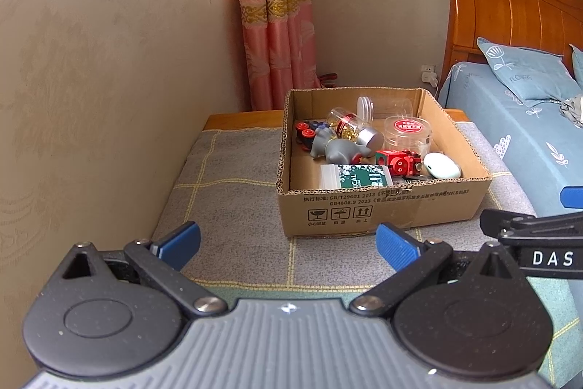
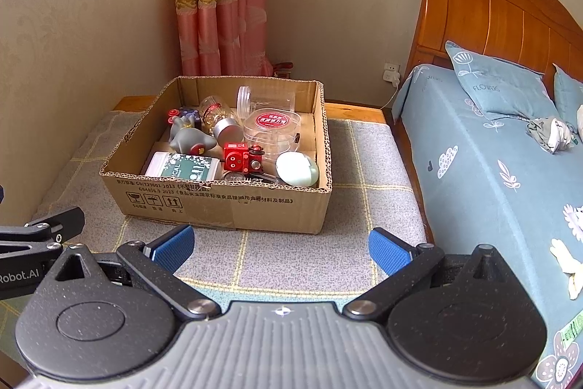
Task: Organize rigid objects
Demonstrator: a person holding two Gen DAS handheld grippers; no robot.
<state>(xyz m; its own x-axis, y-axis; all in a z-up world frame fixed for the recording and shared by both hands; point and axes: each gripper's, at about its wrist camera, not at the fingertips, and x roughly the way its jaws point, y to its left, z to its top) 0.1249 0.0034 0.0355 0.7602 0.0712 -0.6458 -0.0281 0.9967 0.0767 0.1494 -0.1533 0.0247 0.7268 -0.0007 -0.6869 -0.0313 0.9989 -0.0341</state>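
An open cardboard box (image 1: 382,210) (image 2: 218,205) stands on a grey checked mat. Inside lie a grey toy animal (image 1: 337,146) (image 2: 191,137), a red toy robot (image 1: 399,163) (image 2: 240,159), a green-labelled container (image 1: 359,175) (image 2: 182,168), a clear jar with a silver cap (image 1: 355,128) (image 2: 220,119), a round clear tub with a red lid label (image 1: 408,130) (image 2: 273,124) and a pale egg-shaped case (image 1: 442,166) (image 2: 297,168). My left gripper (image 1: 288,245) and right gripper (image 2: 280,250) hover in front of the box, both open, nothing between the fingers.
The grey mat (image 1: 226,170) (image 2: 364,163) covers a low wooden platform by a beige wall. A bed with a blue sheet (image 2: 492,152) and wooden headboard (image 1: 510,6) borders the right. A pink curtain (image 1: 277,24) hangs behind the box.
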